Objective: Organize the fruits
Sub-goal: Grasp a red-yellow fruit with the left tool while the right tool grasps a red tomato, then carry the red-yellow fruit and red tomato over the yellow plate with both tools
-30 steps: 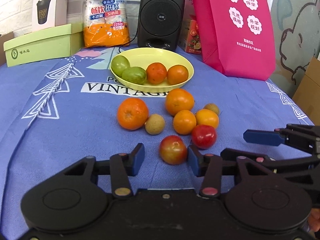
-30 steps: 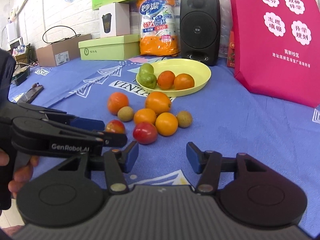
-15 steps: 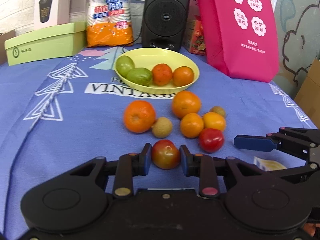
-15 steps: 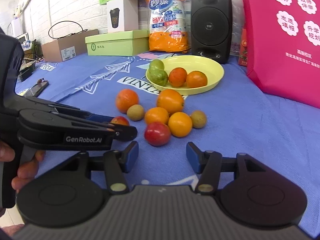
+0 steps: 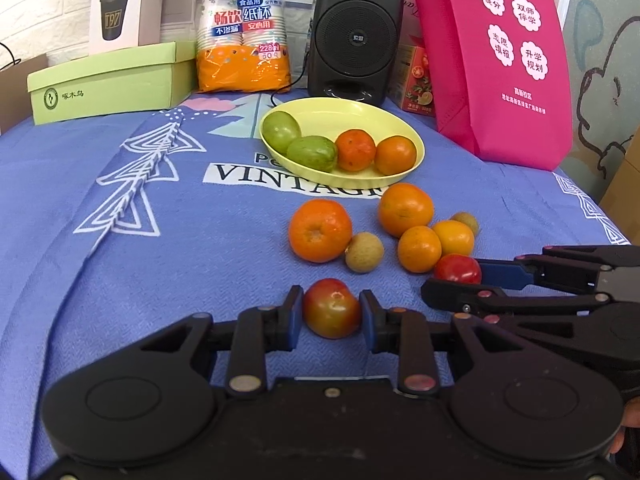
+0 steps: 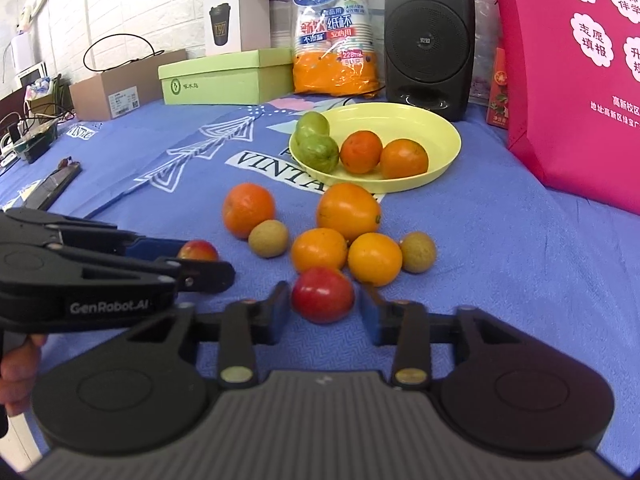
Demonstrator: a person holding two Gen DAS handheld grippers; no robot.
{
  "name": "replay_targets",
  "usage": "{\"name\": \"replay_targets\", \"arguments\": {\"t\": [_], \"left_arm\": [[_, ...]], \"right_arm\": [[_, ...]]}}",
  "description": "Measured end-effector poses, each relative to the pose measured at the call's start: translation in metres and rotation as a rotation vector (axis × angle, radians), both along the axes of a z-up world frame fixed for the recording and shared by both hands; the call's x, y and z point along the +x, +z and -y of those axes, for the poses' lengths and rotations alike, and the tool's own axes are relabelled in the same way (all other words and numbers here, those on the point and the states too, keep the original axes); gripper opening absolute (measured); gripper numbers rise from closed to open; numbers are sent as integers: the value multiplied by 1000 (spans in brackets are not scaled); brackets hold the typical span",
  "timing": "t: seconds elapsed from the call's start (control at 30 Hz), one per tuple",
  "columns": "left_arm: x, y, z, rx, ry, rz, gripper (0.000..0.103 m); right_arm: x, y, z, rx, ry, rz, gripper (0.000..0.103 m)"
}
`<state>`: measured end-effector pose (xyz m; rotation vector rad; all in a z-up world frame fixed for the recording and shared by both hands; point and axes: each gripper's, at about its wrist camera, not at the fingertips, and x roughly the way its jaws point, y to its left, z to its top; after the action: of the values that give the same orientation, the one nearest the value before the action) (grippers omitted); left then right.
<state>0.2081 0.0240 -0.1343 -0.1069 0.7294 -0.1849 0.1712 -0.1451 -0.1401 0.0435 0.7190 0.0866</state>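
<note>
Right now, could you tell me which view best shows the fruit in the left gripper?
The left wrist view: the red-green fruit sits whole between the left gripper pads. The right wrist view shows only its top behind that gripper's fingers.

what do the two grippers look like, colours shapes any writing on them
Both are matte black plastic. The left gripper and right gripper each have two round disc housings, linkage arms with metal pivot pins, and blue pads on the fingertips. White "GenRobot.AI" lettering runs along the left one's side. No cables or sleeves show, only a bare hand.
</note>
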Motion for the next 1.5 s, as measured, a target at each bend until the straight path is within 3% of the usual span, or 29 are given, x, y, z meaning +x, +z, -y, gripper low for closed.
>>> {"name": "replay_targets", "arguments": {"t": [0.67,1.5], "left_arm": [[-10,2,0,10,4,1,29],[-9,18,-8,36,-24,20,29]], "right_arm": [[-35,5,15,-1,-37,8,32],[-39,18,21,-12,-38,29,32]]}}
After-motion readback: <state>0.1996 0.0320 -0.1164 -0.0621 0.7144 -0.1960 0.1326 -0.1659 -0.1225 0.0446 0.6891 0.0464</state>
